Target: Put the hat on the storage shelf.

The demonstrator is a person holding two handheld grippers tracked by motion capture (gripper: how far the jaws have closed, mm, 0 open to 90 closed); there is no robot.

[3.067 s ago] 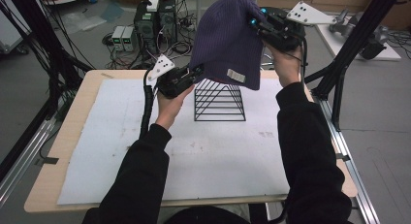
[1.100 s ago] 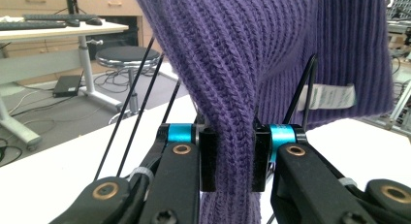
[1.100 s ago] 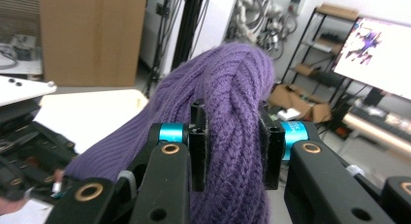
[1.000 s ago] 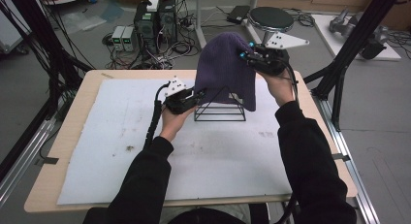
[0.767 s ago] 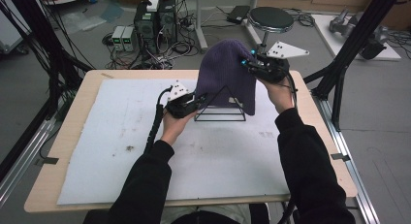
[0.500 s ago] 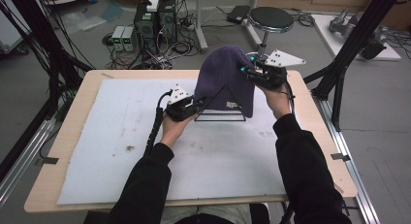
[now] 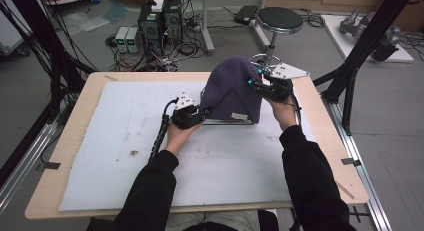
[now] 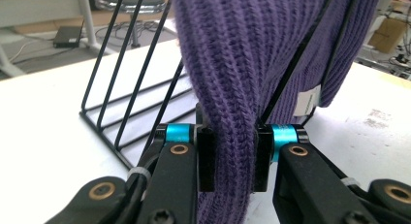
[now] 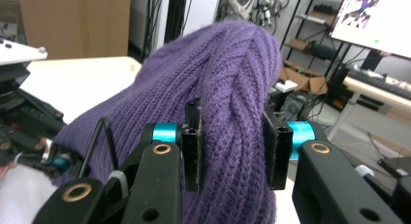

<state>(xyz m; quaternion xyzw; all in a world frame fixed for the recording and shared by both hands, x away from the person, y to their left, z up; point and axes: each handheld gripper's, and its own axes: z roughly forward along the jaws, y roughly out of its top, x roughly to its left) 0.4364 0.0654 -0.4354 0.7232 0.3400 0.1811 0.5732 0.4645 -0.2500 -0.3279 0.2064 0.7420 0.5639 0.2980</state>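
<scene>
Draping the purple ribbed knit beanie (image 7: 231, 88) over the black wire rack (image 8: 127, 90), each hand-held gripper, left (image 8: 227, 158) and right (image 9: 233, 146), clamps its fabric; next, probably seat and release.

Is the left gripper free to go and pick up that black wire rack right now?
Probably not: the left gripper is shut on the purple beanie, which drapes over most of the wire rack. It would likely need to let go first.

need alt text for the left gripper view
The left gripper has its two black jaws shut on a fold of a purple ribbed knit beanie draped over a black wire rack on a white table.
</scene>
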